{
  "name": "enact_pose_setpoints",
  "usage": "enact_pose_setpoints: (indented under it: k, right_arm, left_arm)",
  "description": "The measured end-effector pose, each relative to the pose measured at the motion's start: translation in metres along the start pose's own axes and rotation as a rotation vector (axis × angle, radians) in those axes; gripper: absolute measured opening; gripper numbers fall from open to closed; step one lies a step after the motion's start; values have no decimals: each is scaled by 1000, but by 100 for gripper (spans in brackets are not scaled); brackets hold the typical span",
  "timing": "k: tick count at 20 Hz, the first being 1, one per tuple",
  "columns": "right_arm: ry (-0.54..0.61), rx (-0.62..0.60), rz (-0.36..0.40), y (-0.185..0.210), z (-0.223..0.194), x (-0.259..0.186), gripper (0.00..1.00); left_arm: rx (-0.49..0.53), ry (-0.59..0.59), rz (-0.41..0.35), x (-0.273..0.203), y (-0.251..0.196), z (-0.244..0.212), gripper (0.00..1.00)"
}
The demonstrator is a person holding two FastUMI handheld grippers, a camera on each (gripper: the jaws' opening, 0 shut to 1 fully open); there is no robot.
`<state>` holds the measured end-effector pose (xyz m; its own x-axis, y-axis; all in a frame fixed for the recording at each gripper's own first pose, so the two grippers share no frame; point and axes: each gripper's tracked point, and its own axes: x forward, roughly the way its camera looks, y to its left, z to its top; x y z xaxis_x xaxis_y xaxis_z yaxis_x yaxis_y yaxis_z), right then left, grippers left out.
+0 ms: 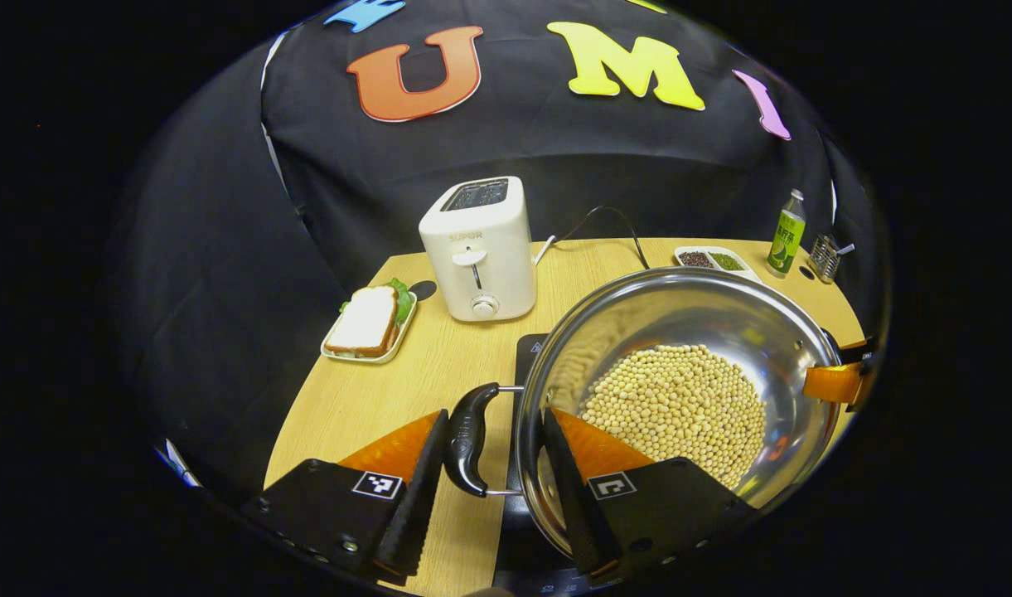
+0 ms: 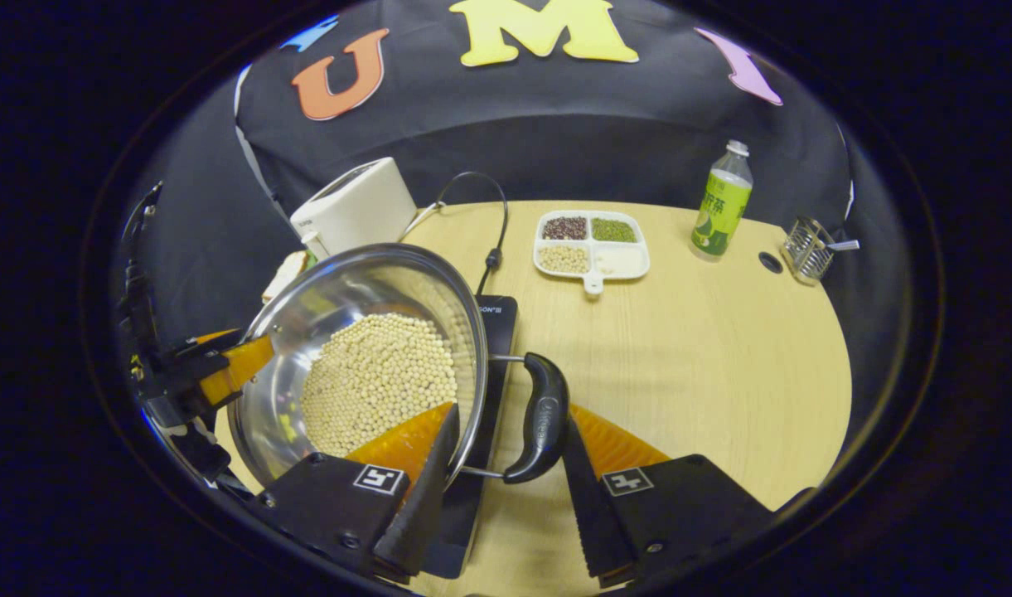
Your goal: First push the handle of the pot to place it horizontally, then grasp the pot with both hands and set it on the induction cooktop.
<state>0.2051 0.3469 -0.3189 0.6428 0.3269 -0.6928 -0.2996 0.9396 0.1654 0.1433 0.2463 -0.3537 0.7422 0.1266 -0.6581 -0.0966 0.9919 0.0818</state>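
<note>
Over the cooktop (image 2: 496, 348), pot (image 1: 680, 332) of beans, left gripper (image 1: 493, 464) and right gripper (image 2: 506, 452) each spread wide around a side handle, not clamped; set-down stage, next calls for easing clear

The wooden table (image 2: 704, 365) bears toaster (image 1: 476, 249), cooktop (image 2: 493, 332), bottle (image 2: 721, 211), divided dish (image 2: 593, 245).
</note>
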Motion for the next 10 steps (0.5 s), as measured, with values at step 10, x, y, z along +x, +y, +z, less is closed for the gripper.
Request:
enact_pose_setpoints:
  k: [10]
  right_arm:
    - [-159,-142,-43,-9,33,-40,79]
  left_arm:
    - [-17,-114,82,-42,21,21,97]
